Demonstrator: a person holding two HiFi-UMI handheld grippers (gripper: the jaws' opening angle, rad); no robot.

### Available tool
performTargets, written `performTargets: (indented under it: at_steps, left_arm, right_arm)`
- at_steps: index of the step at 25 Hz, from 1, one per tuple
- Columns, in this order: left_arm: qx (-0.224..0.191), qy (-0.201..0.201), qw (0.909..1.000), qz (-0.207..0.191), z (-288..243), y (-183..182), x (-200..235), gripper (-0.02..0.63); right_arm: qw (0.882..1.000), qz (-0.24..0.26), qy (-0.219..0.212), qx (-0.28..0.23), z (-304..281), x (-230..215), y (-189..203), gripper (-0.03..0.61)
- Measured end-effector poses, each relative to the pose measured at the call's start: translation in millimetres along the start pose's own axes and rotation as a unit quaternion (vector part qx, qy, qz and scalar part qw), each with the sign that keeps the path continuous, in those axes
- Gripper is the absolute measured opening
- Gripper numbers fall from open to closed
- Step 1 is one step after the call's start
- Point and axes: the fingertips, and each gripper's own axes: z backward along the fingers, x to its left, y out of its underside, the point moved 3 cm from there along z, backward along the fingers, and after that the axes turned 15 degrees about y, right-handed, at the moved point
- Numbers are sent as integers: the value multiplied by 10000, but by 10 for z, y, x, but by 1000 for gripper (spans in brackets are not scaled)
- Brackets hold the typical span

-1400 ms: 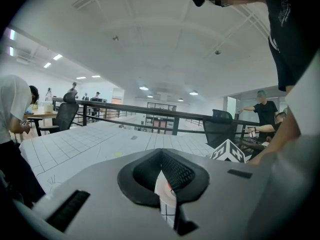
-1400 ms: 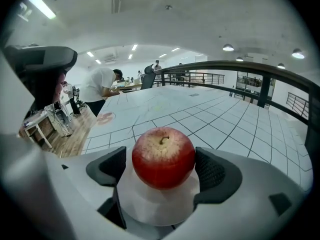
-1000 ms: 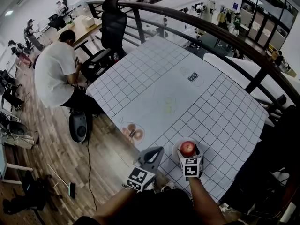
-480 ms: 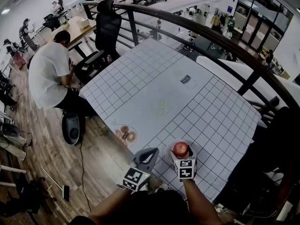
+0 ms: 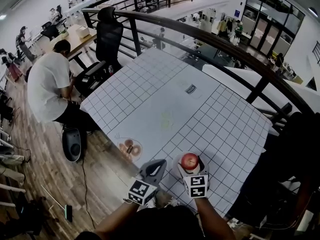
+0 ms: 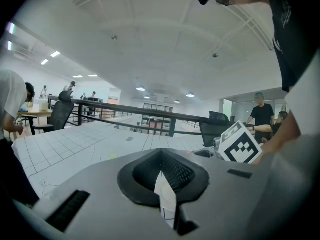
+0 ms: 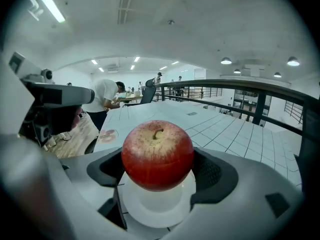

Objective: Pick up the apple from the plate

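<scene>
A red apple (image 5: 189, 160) sits between the jaws of my right gripper (image 5: 190, 164), which is shut on it. In the right gripper view the apple (image 7: 157, 154) is stem up, with a black pad pressed to each side. It is just over the small white plate (image 7: 155, 210), and I cannot tell whether it still touches. The plate (image 5: 177, 165) lies near the front edge of the gridded table (image 5: 220, 124). My left gripper (image 5: 159, 164) hovers at the table's front edge, left of the plate, shut with nothing in it. Its tips (image 6: 160, 156) meet.
A clear plate of doughnuts (image 5: 129, 148) lies at the table's left front edge. A small dark label (image 5: 190, 89) and a faint yellow mark (image 5: 166, 118) are farther back. A dark railing (image 5: 210, 36) curves behind the table. A seated person (image 5: 47, 86) and an office chair (image 5: 107, 39) are to the left.
The head view has drifted, so the table sits a little differently in the picture. The right gripper stays shut on the apple over the plate, and the left gripper stays beside it.
</scene>
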Motion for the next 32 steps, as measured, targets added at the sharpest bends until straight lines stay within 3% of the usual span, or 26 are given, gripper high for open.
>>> performTargets:
  at_steps: [15,22,32]
  left_arm:
    - [-280,226,9990,-260,147,-342,-152,21]
    - [-522,250,9977,-363,298,-505,-202,21]
    - [-591,303,9970,-396,352,-536,-198,21]
  right_arm:
    - [9906,135,-175,-1352,969,37,-917,407]
    - [9804,-130,-46,-1967,1158,46,-923,407]
    - [9758,-30,70,-2185,1220,157,-1002,407]
